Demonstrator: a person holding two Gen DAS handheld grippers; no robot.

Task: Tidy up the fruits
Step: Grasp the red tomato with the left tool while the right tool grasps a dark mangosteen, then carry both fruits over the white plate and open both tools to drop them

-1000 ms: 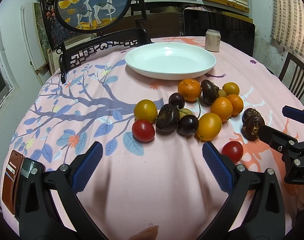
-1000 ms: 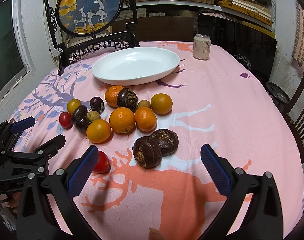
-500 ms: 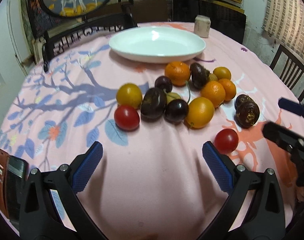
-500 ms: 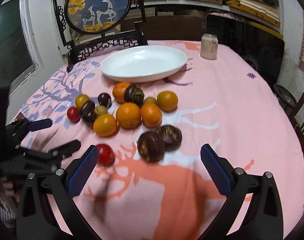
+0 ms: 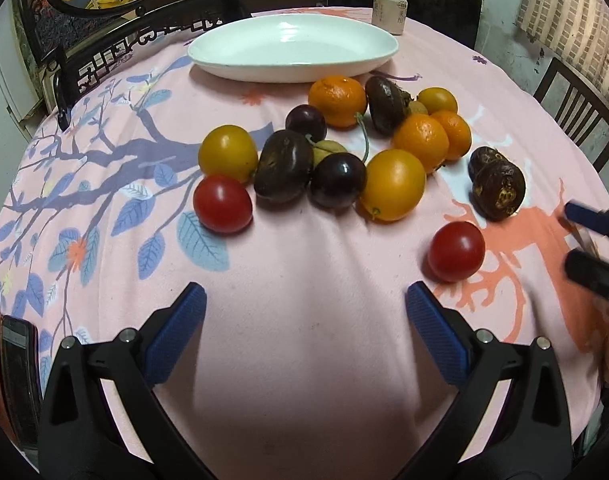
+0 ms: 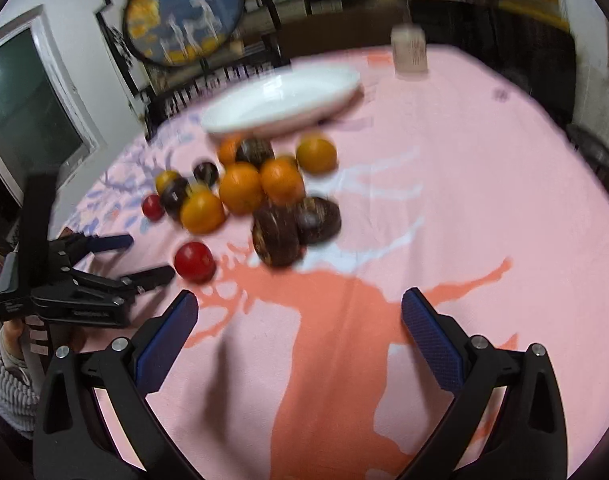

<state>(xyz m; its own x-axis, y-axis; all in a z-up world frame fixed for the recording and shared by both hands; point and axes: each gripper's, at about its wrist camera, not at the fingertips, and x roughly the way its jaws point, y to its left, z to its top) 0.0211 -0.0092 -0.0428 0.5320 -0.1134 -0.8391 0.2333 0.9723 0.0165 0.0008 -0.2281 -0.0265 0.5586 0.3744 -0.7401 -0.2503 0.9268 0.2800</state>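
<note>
A cluster of fruit lies on the pink tablecloth: oranges (image 5: 337, 100), yellow fruits (image 5: 392, 190), dark plums (image 5: 337, 185), brown passion fruits (image 5: 498, 189) and two red tomatoes (image 5: 455, 251) (image 5: 222, 203). An empty white plate (image 5: 292, 46) stands behind them. My left gripper (image 5: 304, 320) is open and empty, just short of the fruit. My right gripper (image 6: 298, 322) is open and empty, near the brown fruits (image 6: 276, 236) and a red tomato (image 6: 194, 261); this view is blurred. Each gripper shows in the other's view, the left one (image 6: 144, 258) and the right one (image 5: 584, 236).
A drink can (image 5: 390, 12) stands behind the plate. A dark carved chair (image 5: 116, 56) and a round painted screen (image 6: 184, 12) are at the far edge. A wallet and phone (image 5: 8, 360) lie at the table's left edge. A chair (image 5: 576, 108) is on the right.
Both grippers have moved forward towards the fruit, which now looks larger. The right wrist view has tilted and blurred from motion. No fruit has moved.
</note>
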